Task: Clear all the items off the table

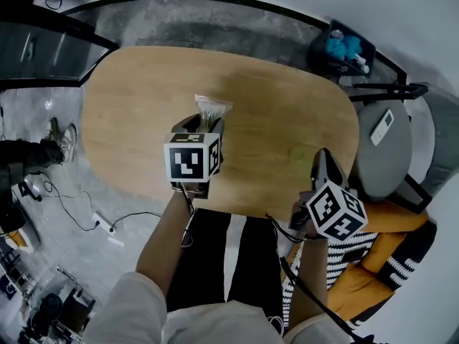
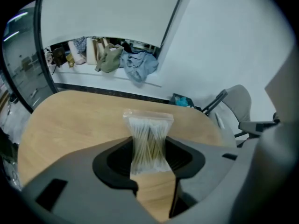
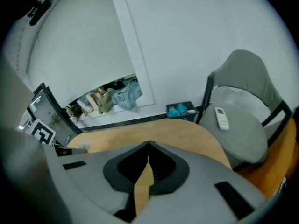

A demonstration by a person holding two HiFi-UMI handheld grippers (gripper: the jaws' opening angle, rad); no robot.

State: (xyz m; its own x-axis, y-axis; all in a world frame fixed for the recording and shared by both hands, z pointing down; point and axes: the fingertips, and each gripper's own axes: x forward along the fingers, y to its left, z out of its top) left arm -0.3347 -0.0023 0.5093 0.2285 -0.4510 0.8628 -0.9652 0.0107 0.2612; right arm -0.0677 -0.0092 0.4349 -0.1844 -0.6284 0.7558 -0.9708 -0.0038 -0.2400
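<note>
The left tool (image 2: pixel 149 147) pinches a clear bag of cotton swabs (image 1: pixel 212 109) at frame centre, over the oval wooden worktop (image 1: pixel 136 99). The right tool (image 3: pixel 148 148), lower right, is closed on nothing. A grey chair (image 1: pixel 387 156) with a remote (image 1: pixel 384 126) stands right.

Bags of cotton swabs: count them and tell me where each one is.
1. The bag of cotton swabs is pinched in the left gripper over the table. No other shows on the table, part of which is hidden.
</note>
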